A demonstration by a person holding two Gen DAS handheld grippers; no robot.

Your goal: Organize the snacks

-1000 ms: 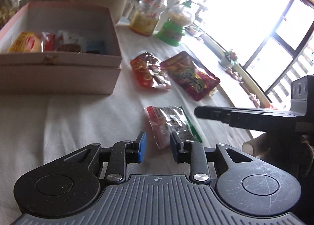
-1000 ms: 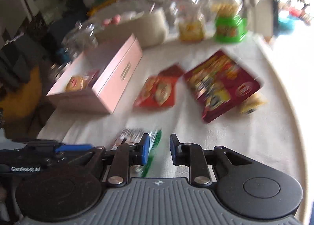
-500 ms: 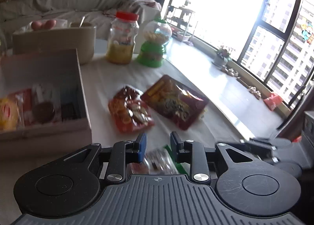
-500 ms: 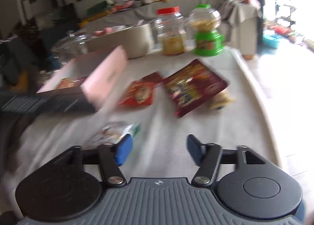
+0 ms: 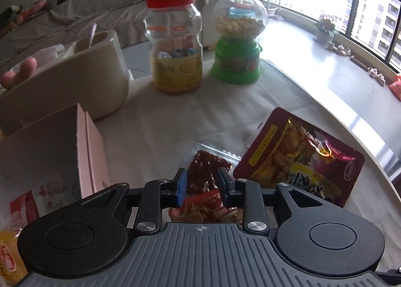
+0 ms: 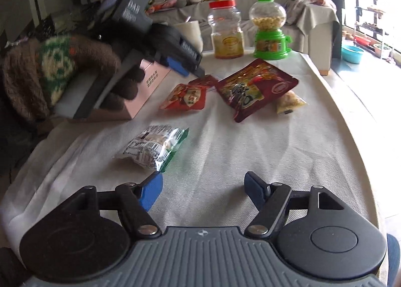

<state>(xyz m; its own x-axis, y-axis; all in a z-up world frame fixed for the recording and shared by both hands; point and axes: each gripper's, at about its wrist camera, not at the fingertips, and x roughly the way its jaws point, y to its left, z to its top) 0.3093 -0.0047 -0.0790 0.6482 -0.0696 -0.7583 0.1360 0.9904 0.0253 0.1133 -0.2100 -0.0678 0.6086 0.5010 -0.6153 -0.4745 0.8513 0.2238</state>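
The pink snack box (image 5: 90, 161) stands at the left with packets inside; it also shows behind the left hand in the right wrist view (image 6: 150, 84). My left gripper (image 5: 201, 185) hovers over a red snack packet (image 5: 205, 176), with a narrow gap between the jaws and nothing held; from the right wrist view it (image 6: 185, 66) is above the red packets (image 6: 186, 96). A large dark red bag (image 6: 253, 86) lies to the right. My right gripper (image 6: 201, 190) is wide open and empty, just behind a white-green packet (image 6: 155, 146).
A red-lidded jar (image 5: 174, 46), a green candy dispenser (image 5: 238, 36) and a beige tub (image 5: 75, 81) stand at the back of the white-clothed table (image 6: 275, 149). A small yellow packet (image 6: 288, 101) lies beside the large bag. The table's curved edge runs on the right.
My left gripper moved forward from the white-green packet to above the red packets. My right gripper drew back and its jaws opened wide.
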